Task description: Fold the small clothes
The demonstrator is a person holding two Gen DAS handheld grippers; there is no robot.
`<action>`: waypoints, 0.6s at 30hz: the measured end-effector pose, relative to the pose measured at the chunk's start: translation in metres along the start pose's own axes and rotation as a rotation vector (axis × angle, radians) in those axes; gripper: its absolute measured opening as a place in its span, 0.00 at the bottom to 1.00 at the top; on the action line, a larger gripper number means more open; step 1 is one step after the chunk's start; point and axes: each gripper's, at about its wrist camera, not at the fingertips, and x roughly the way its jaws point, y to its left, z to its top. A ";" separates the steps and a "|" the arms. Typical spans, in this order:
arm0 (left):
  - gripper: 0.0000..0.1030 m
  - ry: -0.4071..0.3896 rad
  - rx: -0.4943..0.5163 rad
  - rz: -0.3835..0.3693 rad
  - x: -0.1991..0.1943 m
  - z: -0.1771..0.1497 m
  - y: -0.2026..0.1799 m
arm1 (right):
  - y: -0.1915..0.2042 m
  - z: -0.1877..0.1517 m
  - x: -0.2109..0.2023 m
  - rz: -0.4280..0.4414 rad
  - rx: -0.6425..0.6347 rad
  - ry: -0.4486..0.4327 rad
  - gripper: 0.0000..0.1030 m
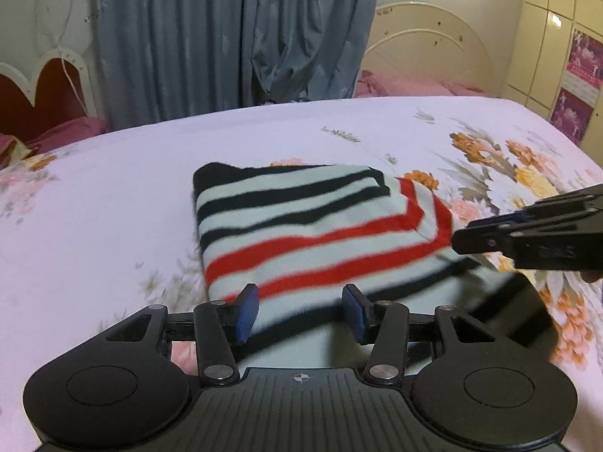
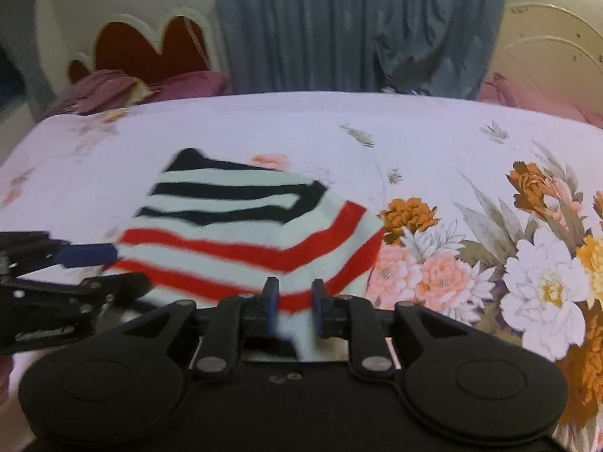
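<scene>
- Striped garment [image 1: 301, 233] lies on the bed [image 1: 113, 196], centre of the left wrist frame; it is folded into a rough rectangle, with its long axis running left to right across the frame.
- Left hand-held gripper [image 1: 300, 314]: fingers spread, the garment's near edge lying between the blue pads [image 1: 247, 312]; they appear not to be pinching it.
- Right hand-held gripper [image 2: 294, 303]: jaws narrowly apart over the near edge of the garment; whether cloth is caught between them cannot be told.
- Judgement: both grippers sit at the near edge, the garment directly ahead of each; a next fold would carry that edge away toward the curtain [image 1: 226, 37].
- Material: soft knit, black and red stripes on pale ground, motion-blurred. Right corner shows diagonal stripe turn, a layer folded over.
- Bed sheet: pale, floral print [image 2: 527, 271], smooth.
</scene>
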 end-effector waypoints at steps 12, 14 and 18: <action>0.47 0.094 -0.001 0.075 -0.028 -0.052 -0.016 | 0.020 -0.054 -0.022 0.011 -0.140 0.090 0.14; 0.47 0.098 0.000 0.084 -0.027 -0.055 -0.017 | 0.019 -0.059 -0.021 0.009 -0.148 0.091 0.14; 0.47 0.102 -0.014 0.096 -0.025 -0.061 -0.017 | 0.013 -0.067 -0.018 0.023 -0.143 0.082 0.14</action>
